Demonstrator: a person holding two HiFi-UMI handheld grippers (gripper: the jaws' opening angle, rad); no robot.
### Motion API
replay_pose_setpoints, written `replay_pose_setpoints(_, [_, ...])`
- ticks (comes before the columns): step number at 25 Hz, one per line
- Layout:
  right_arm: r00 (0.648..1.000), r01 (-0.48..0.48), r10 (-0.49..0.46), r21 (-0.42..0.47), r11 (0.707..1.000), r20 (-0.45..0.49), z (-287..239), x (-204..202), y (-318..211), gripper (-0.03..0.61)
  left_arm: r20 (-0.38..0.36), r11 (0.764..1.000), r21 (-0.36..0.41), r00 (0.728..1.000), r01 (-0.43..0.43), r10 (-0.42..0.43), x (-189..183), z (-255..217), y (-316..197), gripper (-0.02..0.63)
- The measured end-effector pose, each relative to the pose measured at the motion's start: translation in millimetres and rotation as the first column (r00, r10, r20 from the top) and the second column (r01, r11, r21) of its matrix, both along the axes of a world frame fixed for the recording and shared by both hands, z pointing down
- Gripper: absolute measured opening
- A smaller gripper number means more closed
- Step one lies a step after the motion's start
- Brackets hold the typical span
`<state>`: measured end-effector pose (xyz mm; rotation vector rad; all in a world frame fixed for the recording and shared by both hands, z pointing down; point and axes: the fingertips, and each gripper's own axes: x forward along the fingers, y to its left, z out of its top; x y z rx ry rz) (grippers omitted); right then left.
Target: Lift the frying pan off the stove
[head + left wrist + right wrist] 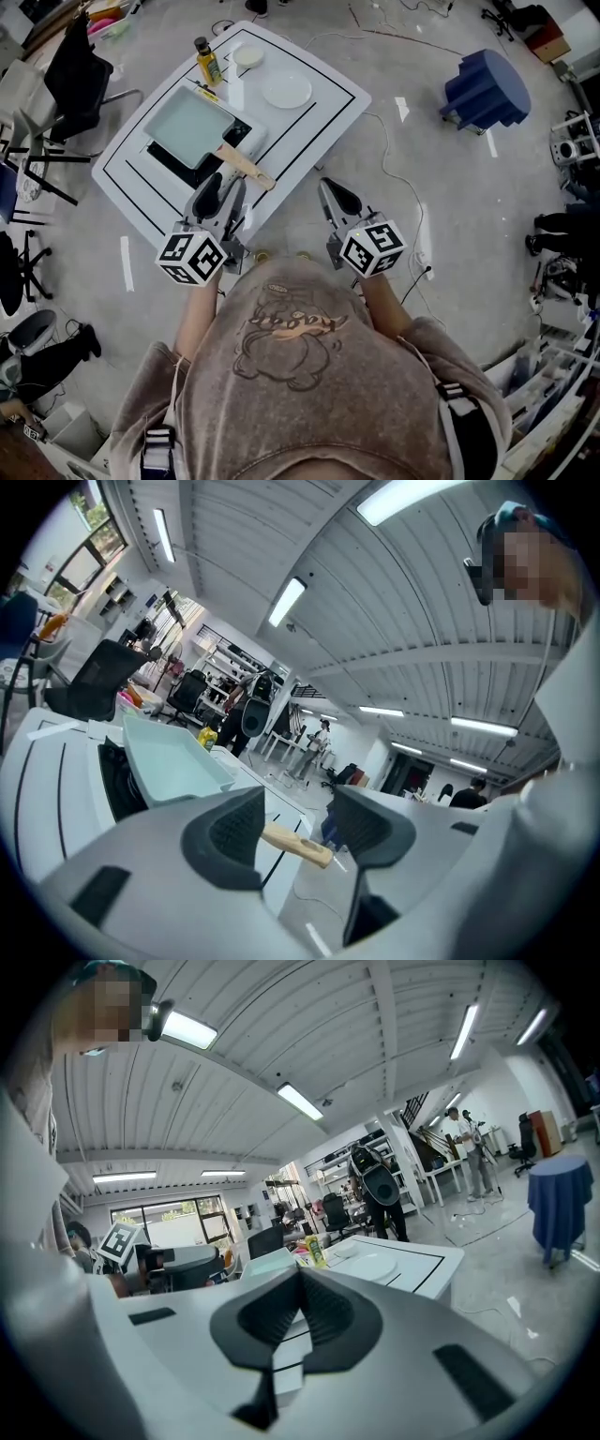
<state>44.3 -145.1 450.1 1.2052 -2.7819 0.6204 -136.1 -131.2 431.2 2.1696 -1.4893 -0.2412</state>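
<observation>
Pan [190,127] on stove [170,163], on table [323,108]; wooden handle [246,166] points toward person. Left claw [225,187] released, jaws apart, handle end in gap, pads not pressing. Right claw [328,190] clenched, empty, near table edge. Bottle [204,59], plate [287,91], dish [248,56] beyond pan, clear of handle.

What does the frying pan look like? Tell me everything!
The frying pan is square, pale green and looks empty, with low walls. It sits flat on a black stove on the white table. Its light wooden handle sticks out toward the person. The handle's end lies between the open jaws of the left gripper, which do not press on it.
</observation>
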Motion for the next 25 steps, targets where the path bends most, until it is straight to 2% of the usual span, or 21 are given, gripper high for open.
replay_pose_setpoints(6, [1.0,0.002,-0.002,-0.008,1.0,-0.012,4,-3,-2,-0.002,-0.093,0.998,-0.055,0.995,-0.035,0.03,4,16,-7,0.345])
replay_pose_setpoints(8, [1.0,0.001,-0.001,-0.01,1.0,-0.014,5,-3,-2,-0.002,-0.119,0.996,-0.077,0.992,-0.042,0.033,6,23,-9,0.361])
replay_pose_setpoints(21, [0.999,-0.032,0.032,-0.018,0.999,-0.026,8,6,-5,-0.002,-0.178,0.982,-0.181,0.984,-0.06,0.027,9,67,-33,0.388])
replay_pose_setpoints(25, [0.999,-0.043,0.042,-0.024,0.999,-0.026,11,9,-5,-0.002,-0.225,0.977,-0.203,0.974,-0.069,0.022,11,75,-41,0.388])
